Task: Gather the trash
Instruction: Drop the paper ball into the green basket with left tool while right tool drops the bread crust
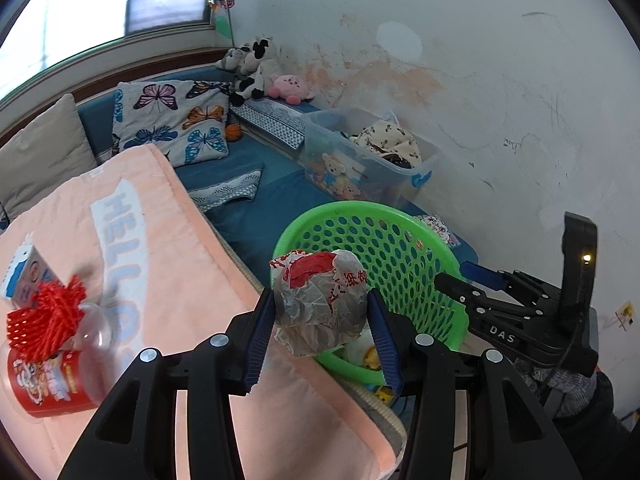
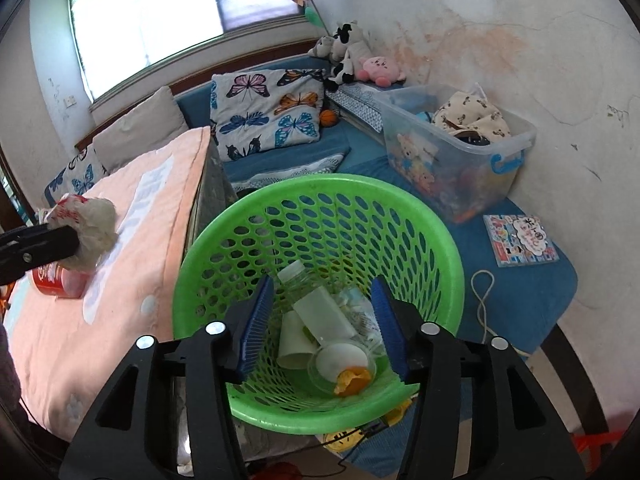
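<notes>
My left gripper (image 1: 320, 312) is shut on a crumpled paper wrapper ball (image 1: 320, 300) with red print, held above the edge of the peach blanket, just left of the green perforated basket (image 1: 400, 248). The ball and the left gripper also show in the right wrist view (image 2: 90, 232), over the blanket. My right gripper (image 2: 324, 320) is open and empty above the basket (image 2: 320, 188), which holds a plastic bottle (image 2: 320, 308), a paper cup (image 2: 294, 344) and a clear lid with orange peel (image 2: 348, 372). The right gripper shows at the right of the left wrist view (image 1: 480, 280).
On the peach blanket (image 1: 168, 248) lie a red can (image 1: 48, 376) with red netting (image 1: 52, 312), a clear cup (image 1: 94, 326) and a small carton (image 1: 24, 276). Behind stand a clear storage bin (image 2: 460, 152), butterfly pillows (image 2: 268, 112), plush toys (image 2: 352, 60) and a booklet (image 2: 520, 240).
</notes>
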### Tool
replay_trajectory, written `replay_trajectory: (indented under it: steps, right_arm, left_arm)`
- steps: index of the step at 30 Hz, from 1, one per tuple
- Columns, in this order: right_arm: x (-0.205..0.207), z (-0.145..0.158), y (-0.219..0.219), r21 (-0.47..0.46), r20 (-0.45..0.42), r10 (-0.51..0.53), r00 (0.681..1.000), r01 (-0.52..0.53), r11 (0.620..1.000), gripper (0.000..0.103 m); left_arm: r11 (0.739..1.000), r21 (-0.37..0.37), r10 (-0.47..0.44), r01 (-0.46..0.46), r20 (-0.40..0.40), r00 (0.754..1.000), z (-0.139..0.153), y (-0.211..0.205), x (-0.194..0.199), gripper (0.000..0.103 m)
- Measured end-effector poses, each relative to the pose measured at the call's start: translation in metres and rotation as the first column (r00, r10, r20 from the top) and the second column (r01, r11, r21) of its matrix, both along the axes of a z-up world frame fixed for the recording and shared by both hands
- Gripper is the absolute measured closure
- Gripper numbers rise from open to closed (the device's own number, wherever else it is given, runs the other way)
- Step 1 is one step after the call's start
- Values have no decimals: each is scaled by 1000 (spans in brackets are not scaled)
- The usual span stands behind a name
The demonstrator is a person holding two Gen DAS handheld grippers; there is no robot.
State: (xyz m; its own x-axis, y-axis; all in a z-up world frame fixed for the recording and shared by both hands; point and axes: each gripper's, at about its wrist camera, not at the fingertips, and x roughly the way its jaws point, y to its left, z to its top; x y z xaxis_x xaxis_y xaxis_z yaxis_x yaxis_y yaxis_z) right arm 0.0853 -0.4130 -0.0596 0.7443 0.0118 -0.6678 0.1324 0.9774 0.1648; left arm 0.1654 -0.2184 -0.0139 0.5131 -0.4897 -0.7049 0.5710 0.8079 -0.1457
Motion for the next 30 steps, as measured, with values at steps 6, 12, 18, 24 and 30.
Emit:
replay_trajectory:
  steps: [6, 12, 18, 24, 30]
  right_arm:
    - [-7, 5, -1, -14, 20, -6, 1000, 6, 1000, 46]
    - [-14, 5, -7, -10, 26, -16, 1000, 17, 1000, 42]
    - [-17, 4, -11, -1, 22, -26, 999, 26, 1000, 41]
    - [-19, 3, -11, 11, 19, -27, 999, 27, 1000, 41]
    - [-19, 2, -7, 13, 17, -17, 1000, 17, 1000, 40]
  left_arm:
    - [999, 16, -36, 36, -9, 999, -8, -22, 4, 56]
    - [998, 39, -50, 51, -32, 998, -19, -41, 11, 55]
    - [996, 54, -62, 64, -52, 997, -30, -55, 15, 51]
    - [997, 39, -68, 71, -64, 996, -35, -59, 16, 43]
    - [997, 41, -62, 64, -50, 997, -32, -54, 11, 38]
